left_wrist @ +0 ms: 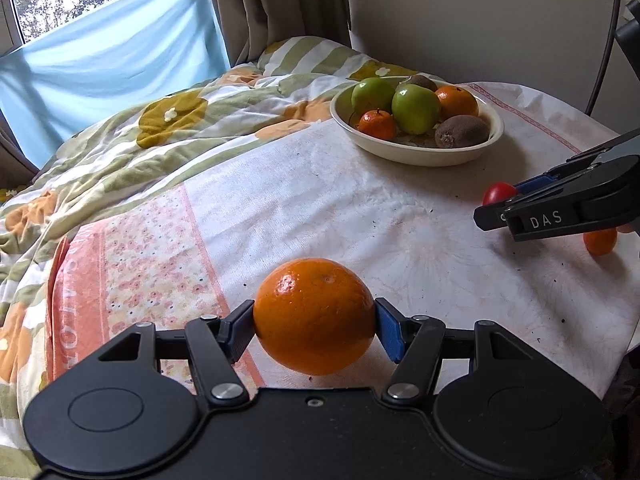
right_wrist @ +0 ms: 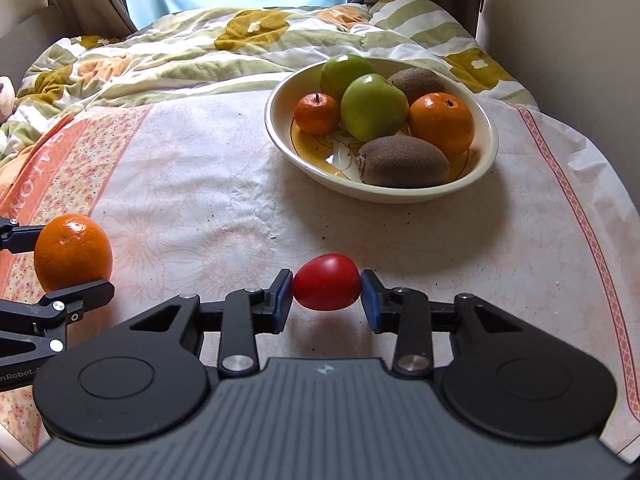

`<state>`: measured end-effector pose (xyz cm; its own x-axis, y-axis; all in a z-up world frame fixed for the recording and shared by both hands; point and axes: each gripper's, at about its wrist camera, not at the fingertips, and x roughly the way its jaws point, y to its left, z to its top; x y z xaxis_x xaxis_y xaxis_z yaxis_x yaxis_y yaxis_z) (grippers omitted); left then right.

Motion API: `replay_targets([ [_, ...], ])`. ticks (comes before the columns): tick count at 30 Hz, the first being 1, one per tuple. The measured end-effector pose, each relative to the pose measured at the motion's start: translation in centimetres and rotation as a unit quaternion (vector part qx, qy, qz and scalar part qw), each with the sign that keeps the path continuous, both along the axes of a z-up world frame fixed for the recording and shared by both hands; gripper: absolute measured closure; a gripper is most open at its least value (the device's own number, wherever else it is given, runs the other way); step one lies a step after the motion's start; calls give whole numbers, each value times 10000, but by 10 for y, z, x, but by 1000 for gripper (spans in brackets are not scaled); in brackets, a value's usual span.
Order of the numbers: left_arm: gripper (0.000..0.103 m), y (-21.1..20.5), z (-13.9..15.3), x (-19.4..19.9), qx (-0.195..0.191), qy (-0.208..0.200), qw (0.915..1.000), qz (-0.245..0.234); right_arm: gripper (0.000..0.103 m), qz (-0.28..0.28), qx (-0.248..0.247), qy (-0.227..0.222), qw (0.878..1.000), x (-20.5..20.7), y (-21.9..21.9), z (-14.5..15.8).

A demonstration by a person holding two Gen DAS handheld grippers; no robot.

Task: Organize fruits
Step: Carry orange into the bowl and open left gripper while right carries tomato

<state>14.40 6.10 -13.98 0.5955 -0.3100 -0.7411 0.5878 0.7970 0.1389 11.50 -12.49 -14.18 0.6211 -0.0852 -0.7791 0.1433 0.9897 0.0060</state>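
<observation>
A large orange (left_wrist: 314,316) is clamped between the blue pads of my left gripper (left_wrist: 315,326), just above the tablecloth. The same orange (right_wrist: 72,252) and left gripper (right_wrist: 54,266) appear at the left edge of the right wrist view. My right gripper (right_wrist: 326,294) has both pads pressed on a small red fruit (right_wrist: 326,282) at the cloth. In the left wrist view this red fruit (left_wrist: 498,193) peeks out behind the right gripper (left_wrist: 502,202). A cream bowl (right_wrist: 400,197) farther back holds two green apples, two kiwis, an orange and a mandarin.
A small orange fruit (left_wrist: 600,242) lies on the cloth under the right gripper, half hidden. The bowl (left_wrist: 420,159) stands at the table's far side. A rumpled flowered quilt (right_wrist: 200,48) borders the table at the back and left. A wall runs along the right.
</observation>
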Motion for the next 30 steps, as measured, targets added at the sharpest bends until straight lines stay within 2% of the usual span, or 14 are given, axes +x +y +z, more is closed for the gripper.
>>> replay_targets([
  [10, 36, -2, 42, -6, -249, -253, 9993, 70, 52, -65, 124, -260, 9996, -15, -2, 41],
  [19, 36, -35, 84, 0, -489, -544, 9972, 177, 52, 17, 212, -544, 9983, -19, -29, 79],
  [24, 36, -66, 92, 8, -566, -554, 9962, 356, 52, 220, 248, -581, 9978, -11, -57, 89],
  [30, 36, -107, 89, 23, -621, -455, 9953, 595, 52, 491, 265, -558, 9969, 6, -96, 93],
])
